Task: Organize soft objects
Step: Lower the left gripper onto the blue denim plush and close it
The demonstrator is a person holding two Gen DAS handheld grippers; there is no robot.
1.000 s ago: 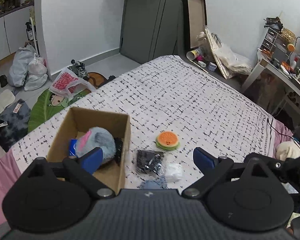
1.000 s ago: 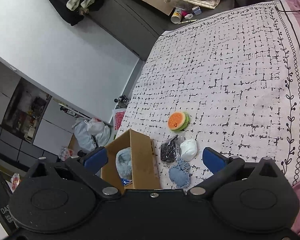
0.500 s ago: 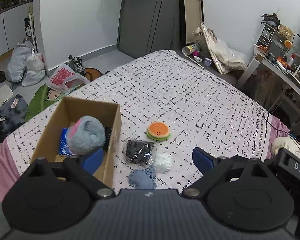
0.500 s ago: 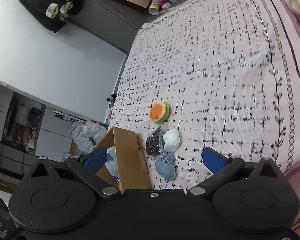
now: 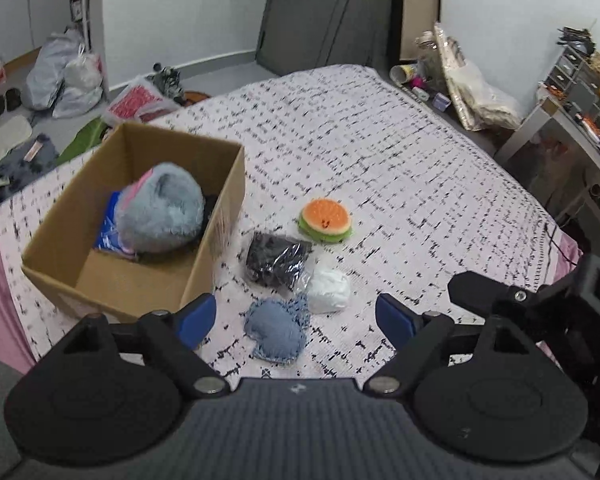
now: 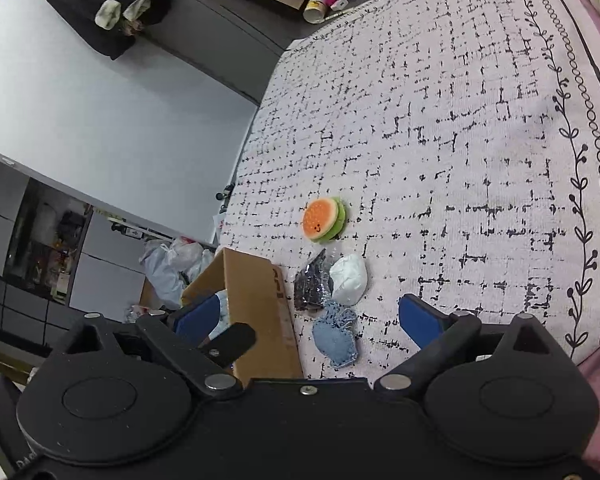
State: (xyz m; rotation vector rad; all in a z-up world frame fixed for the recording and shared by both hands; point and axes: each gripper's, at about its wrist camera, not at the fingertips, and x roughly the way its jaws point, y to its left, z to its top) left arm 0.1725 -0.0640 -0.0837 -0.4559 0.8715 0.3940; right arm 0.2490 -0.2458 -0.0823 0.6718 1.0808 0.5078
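Note:
A cardboard box (image 5: 220, 216) stands on the bed at the left and holds a fluffy blue-grey plush (image 5: 160, 208) and a blue packet (image 5: 107, 224). Right of it lie a burger plush (image 5: 326, 220), a black bagged item (image 5: 276, 258), a white soft lump (image 5: 328, 286) and a blue denim pad (image 5: 276, 330). My left gripper (image 5: 296, 318) is open and empty, just above the denim pad. My right gripper (image 6: 312, 322) is open and empty; the denim pad (image 6: 336, 340), white lump (image 6: 350, 278), black bag (image 6: 310, 286), burger plush (image 6: 324, 220) and box (image 6: 256, 312) lie before it.
The bed (image 5: 380, 152) has a white cover with black dashes and a pink edge (image 5: 0, 280). Bags and clutter lie on the floor at the left (image 5: 64, 76). A desk with shelves (image 5: 572, 128) stands at the right. The right gripper shows at the left view's right edge (image 5: 540, 300).
Both grippers have moved closer to the soft items by the box. The denim pad now lies between the left fingers in view. Both stay open.

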